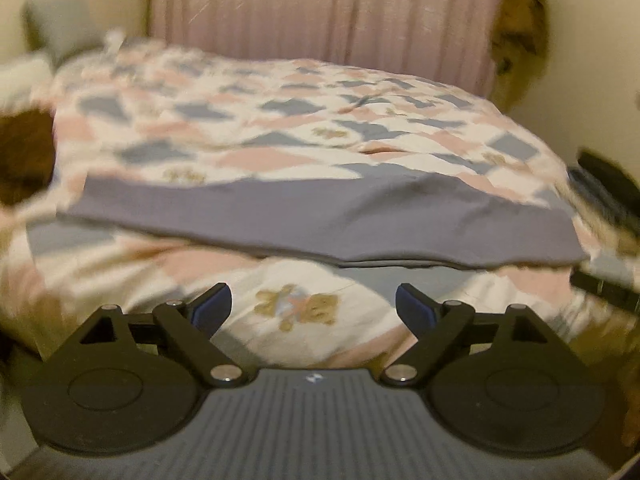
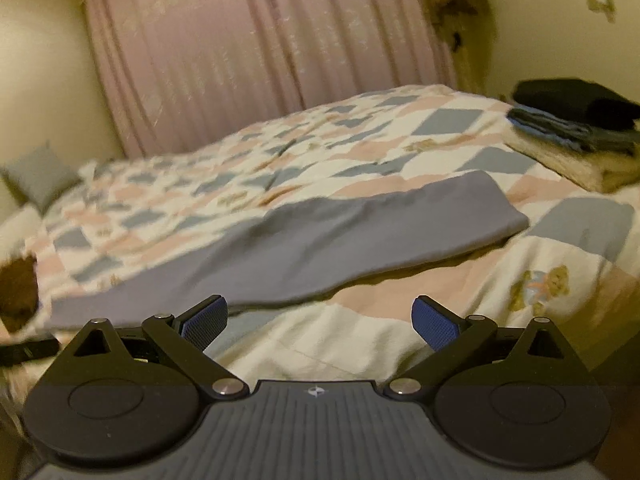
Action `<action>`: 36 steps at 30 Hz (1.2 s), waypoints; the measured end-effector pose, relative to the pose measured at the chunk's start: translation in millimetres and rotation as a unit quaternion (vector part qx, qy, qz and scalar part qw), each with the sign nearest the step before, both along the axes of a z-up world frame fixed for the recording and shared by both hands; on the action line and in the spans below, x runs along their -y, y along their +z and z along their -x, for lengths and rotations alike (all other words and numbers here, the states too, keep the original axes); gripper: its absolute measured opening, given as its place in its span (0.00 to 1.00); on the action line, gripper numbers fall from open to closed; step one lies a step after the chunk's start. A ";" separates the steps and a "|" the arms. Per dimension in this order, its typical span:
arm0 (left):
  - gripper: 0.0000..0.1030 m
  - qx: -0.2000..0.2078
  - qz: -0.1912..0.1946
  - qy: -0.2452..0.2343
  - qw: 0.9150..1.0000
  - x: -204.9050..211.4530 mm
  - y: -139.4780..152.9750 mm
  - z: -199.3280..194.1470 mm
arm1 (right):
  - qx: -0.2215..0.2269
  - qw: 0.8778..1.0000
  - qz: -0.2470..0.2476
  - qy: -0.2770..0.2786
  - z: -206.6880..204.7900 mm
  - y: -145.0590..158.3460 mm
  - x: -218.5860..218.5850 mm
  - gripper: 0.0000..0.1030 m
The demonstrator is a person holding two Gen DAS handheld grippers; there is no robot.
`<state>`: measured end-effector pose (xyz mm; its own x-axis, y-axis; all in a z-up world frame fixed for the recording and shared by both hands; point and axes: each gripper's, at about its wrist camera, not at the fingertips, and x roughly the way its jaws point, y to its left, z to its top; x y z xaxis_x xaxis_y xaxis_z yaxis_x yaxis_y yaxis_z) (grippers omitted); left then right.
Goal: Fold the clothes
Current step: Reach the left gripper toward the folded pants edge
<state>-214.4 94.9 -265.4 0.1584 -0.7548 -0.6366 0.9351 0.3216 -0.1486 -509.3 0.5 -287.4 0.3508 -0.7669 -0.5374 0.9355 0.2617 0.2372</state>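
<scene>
Both tools were clear of cloth at this moment. My left tool [image 1: 313,307] stood with its blue pads spread wide and nothing between them; my right tool [image 2: 320,320] was the same, wide open and empty.

The task's thing, a flat grey-lavender knit garment folded into a long band [image 1: 320,216], lay on the bed's patchwork quilt of pink, blue-grey and cream diamonds with teddy-bear prints [image 1: 224,112], near the bed's front edge. Its long axis ran parallel to that edge, crosswise to both tools. It lay ahead of each tool, apart from the pads, with bare quilt between. From the left wrist view the near hem faced me almost square-on; from the right wrist view the band [image 2: 320,240] ran off obliquely, its rounded right end toward the bed's right side. I judged the left tool nearer the left end and the right tool nearer the right end.

Surface looked smooth, few wrinkles, a doubled edge visible at the near hem. A stack of folded dark and blue clothes [image 2: 576,116] sat at the bed's far right corner. Frames were motion-blurred; finer detail not readable.
</scene>
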 end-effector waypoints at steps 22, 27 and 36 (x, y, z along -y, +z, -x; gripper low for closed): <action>0.61 -0.333 0.116 0.330 0.875 14.6 -107.2 -345.2 | -0.091 0.985 0.010 0.145 -173.4 -44.2 105.2 0.98; 0.57 -0.335 0.133 0.333 0.871 23.1 -112.0 -357.6 | -0.074 0.989 -0.019 0.126 -166.2 -53.2 123.2 0.98; 0.54 -0.278 0.101 0.347 0.890 46.5 -136.0 -344.2 | -0.073 0.991 -0.035 0.102 -156.9 -62.5 136.9 0.98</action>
